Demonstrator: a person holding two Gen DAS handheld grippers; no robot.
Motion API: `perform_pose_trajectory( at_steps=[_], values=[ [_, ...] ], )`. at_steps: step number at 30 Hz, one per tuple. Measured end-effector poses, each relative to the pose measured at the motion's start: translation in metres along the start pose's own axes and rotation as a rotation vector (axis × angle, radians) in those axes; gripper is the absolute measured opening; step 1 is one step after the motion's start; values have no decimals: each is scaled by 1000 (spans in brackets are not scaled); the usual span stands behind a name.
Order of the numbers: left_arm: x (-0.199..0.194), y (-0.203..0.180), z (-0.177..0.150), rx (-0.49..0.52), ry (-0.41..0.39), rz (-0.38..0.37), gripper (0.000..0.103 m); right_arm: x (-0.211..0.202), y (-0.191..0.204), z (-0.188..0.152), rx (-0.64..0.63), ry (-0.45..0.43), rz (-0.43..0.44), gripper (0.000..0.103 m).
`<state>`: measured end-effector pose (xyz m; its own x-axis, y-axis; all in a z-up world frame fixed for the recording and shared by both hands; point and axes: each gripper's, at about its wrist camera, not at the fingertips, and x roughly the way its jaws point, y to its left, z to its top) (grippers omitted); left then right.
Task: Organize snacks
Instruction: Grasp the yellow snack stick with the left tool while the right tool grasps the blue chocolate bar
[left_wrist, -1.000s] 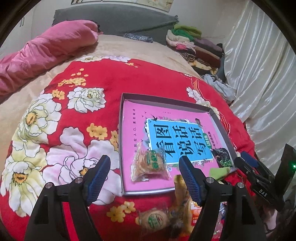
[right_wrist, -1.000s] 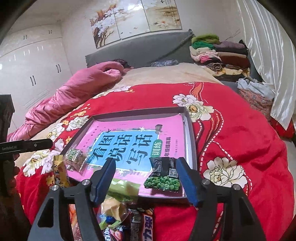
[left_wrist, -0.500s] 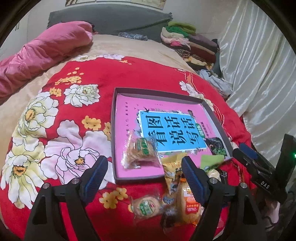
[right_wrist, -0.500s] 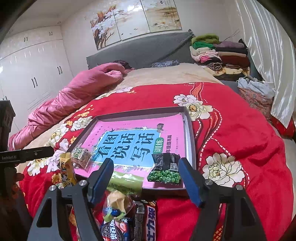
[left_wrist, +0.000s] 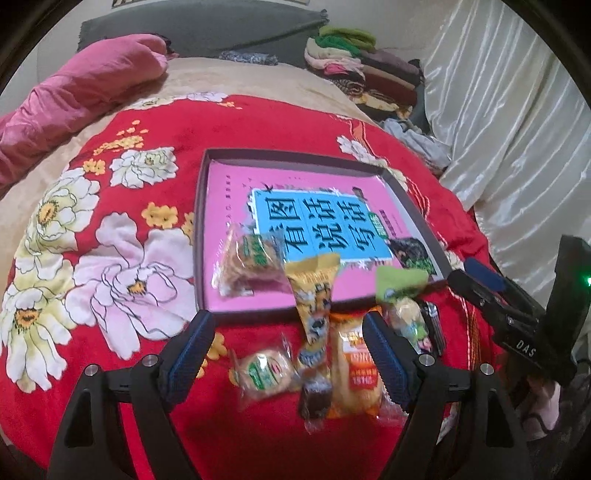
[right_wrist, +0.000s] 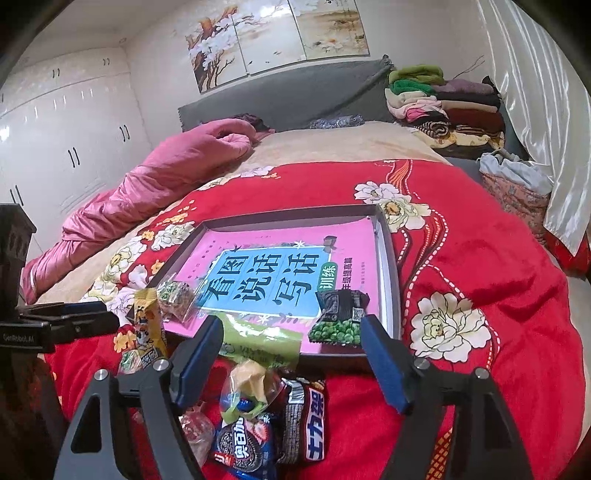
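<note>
A grey tray (left_wrist: 201, 221) lined with a pink book lies on the red bedspread. In it lie a clear cookie pack (left_wrist: 249, 264) and a green pea packet (right_wrist: 338, 319). A pile of snacks lies before the tray's near edge: a round cookie pack (left_wrist: 264, 373), a yellow packet (left_wrist: 314, 295), an orange packet (left_wrist: 354, 365), an Oreo pack (right_wrist: 243, 448) and a black bar (right_wrist: 306, 421). My left gripper (left_wrist: 288, 356) is open above the round cookie pack and yellow packet. My right gripper (right_wrist: 291, 360) is open above the pile's right part. Both hold nothing.
The red flowered bedspread (right_wrist: 480, 266) covers a bed. A pink quilt (left_wrist: 81, 81) lies at the far left. Folded clothes (right_wrist: 443, 99) are stacked at the headboard. White curtains (left_wrist: 517, 129) hang on the right. The right gripper shows in the left wrist view (left_wrist: 491, 295).
Both grippers have drawn back from the tray, so the snack pile before its near edge has come into view. Both stay open.
</note>
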<state>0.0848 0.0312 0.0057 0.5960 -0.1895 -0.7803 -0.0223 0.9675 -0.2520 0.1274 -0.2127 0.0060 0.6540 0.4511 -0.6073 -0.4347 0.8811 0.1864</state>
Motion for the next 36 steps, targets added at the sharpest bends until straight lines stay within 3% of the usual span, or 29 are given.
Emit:
perform_pose_trajectory(
  at_steps=[27, 36],
  values=[
    [1, -10, -20, 18, 59, -8, 83, -7, -2, -16, 46, 82, -46, 76],
    [1, -19, -23, 39, 60, -15, 83, -7, -2, -26, 38, 145, -76, 76]
  ],
)
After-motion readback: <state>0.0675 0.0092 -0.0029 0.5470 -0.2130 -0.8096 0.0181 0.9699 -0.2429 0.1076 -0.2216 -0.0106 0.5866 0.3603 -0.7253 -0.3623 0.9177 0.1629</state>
